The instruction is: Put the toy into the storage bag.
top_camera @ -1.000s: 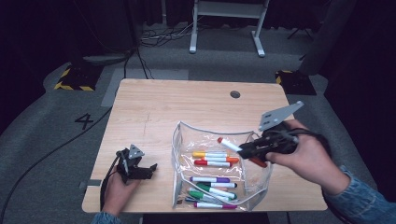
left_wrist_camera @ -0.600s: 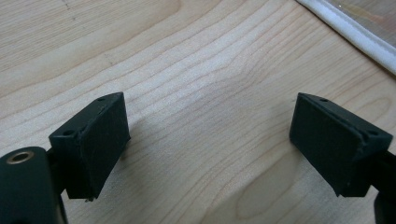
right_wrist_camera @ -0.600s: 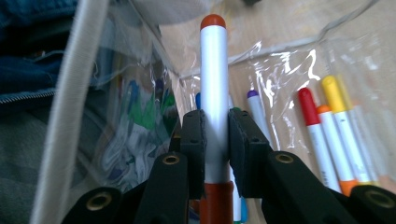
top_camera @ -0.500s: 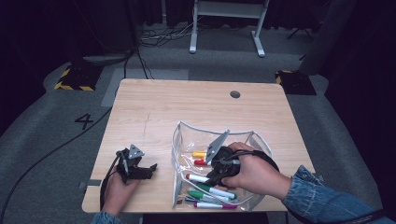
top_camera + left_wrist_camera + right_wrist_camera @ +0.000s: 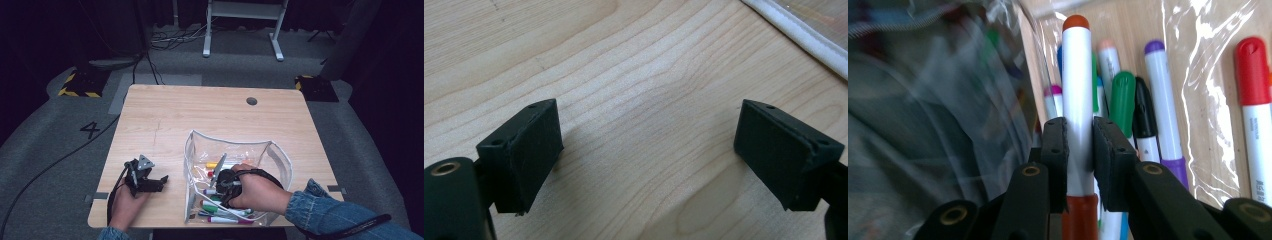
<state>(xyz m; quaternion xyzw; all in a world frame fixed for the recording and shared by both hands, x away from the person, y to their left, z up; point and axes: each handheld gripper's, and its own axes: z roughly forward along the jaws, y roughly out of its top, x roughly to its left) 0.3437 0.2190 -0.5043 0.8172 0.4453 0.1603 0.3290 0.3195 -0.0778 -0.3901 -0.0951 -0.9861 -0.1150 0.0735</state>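
A: At the near left corner of the wooden table [image 5: 165,120], what is the left gripper [image 5: 159,181] doing?

B: It rests low over the wood in the person's left hand [image 5: 125,205], its cable trailing off the table's near edge. In the left gripper view its two black jaws stand wide apart with bare wood grain between them, and they grip nothing. The white edge of the clear pouch [image 5: 796,35] crosses the upper right corner of that view, so the pouch lies close by on that side.

A: And the pouch itself?

B: In the high view the clear pouch [image 5: 272,157] sits on the near half of the table, right of the left gripper, its mouth standing open. Markers lie loose inside: a green marker [image 5: 1123,100], a black marker [image 5: 1144,112], a purple-capped marker [image 5: 1158,95] and a red-capped marker [image 5: 1254,95], side by side on the plastic.

A: Where is the right gripper [image 5: 1079,145]?

B: Down inside the pouch, held by the right hand [image 5: 260,192] in a denim sleeve [image 5: 340,215]. Its jaws are clamped on an orange-capped marker [image 5: 1077,75], which has a white barrel, and the pads press it from both sides. The marker points away from the camera, its cap above the other markers. I cannot tell whether it touches them.
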